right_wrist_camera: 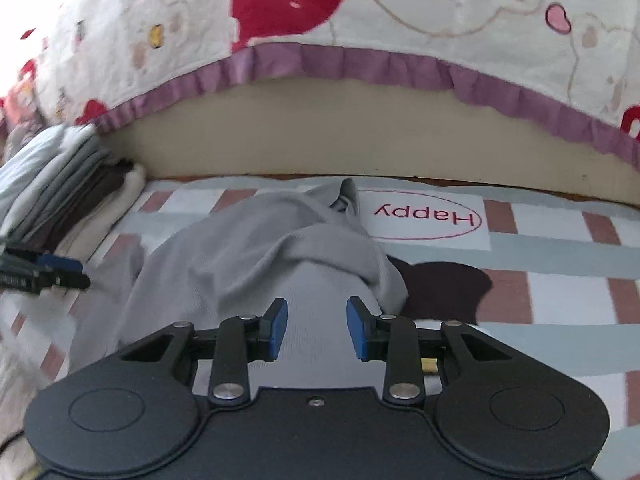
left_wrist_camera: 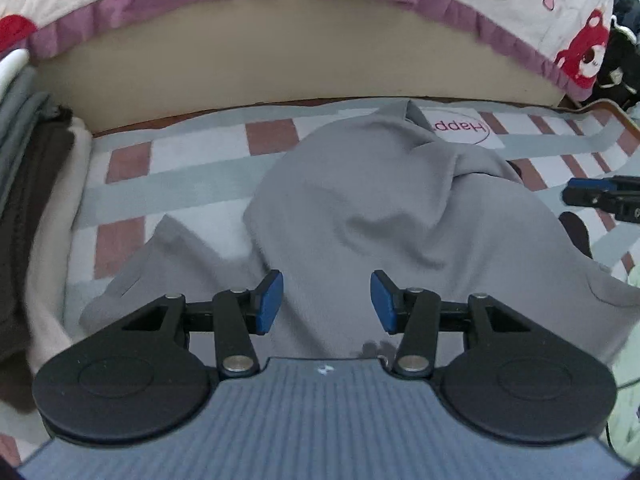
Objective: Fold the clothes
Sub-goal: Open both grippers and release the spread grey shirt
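Note:
A grey garment [left_wrist_camera: 360,208] lies crumpled on a checked mat [left_wrist_camera: 192,176], with a sleeve or flap spread to the left. It also shows in the right wrist view [right_wrist_camera: 248,256]. My left gripper [left_wrist_camera: 326,300] is open and empty, just above the garment's near edge. My right gripper [right_wrist_camera: 317,328] is open and empty over the garment's near right part. The right gripper's blue-padded tip shows at the right edge of the left wrist view [left_wrist_camera: 592,194]; the left gripper's tip shows at the left edge of the right wrist view [right_wrist_camera: 60,268].
A stack of folded clothes [right_wrist_camera: 68,184] lies at the left of the mat, also in the left wrist view [left_wrist_camera: 32,184]. A bed with a purple-frilled cartoon quilt [right_wrist_camera: 360,20] stands behind. A "Happy" label [right_wrist_camera: 424,216] marks the mat beside a dark patch [right_wrist_camera: 440,288].

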Demonstrator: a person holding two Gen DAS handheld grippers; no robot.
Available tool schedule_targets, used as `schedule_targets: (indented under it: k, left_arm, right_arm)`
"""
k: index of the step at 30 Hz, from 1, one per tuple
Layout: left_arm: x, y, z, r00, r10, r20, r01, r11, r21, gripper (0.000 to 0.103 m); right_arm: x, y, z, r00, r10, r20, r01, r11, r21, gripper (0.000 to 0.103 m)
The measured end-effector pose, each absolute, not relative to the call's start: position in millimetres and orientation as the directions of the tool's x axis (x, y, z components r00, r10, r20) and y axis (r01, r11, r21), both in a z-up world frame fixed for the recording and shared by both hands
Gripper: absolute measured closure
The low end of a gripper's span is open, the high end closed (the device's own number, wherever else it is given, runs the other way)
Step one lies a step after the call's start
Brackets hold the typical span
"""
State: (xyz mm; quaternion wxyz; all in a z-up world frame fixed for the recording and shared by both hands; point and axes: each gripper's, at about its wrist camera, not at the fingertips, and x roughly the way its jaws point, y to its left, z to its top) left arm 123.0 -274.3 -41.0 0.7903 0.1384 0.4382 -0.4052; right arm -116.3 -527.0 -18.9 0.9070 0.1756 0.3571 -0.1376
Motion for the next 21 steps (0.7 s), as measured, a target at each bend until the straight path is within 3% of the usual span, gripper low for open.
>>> schedule_targets:
  k: [3,13,16,18,21]
  left_arm:
    - [127,-283,-44,0.283,-0.505,-0.816,0.746,0.65,-0.143,0.056]
    - [144,-321,-55,0.374,-0.451,-0.81,0.749,0.662,-0.022,0.056]
    - [154,-350,-62,0.401,-0.447,-0.799,0.768,0.64,0.027,0.05]
    - [161,-369,-68,0.413,-0.452,-0.791,0.774,0.632,0.044,0.046]
    - [178,-396,-77,0.418,-0.462,-0.782,0.766,0.642,0.031,0.042]
  right_arm:
    - [-108,-526,-35,0.716,-0.098,-0.691,0.37,0.893,0.257,0.065]
    - [-109,-539,-56,0.66,-0.118,-0.742,0.364,0.914,0.179,0.065]
    - [-105,-546,-60,0.654,-0.108,-0.749,0.35,0.921,0.173,0.064]
    - [-101,-553,-63,0.657,-0.09,-0.749,0.334,0.925,0.182,0.059]
    - [-91,-569,-70,0.671,-0.071,-0.738,0.313,0.929,0.196,0.039]
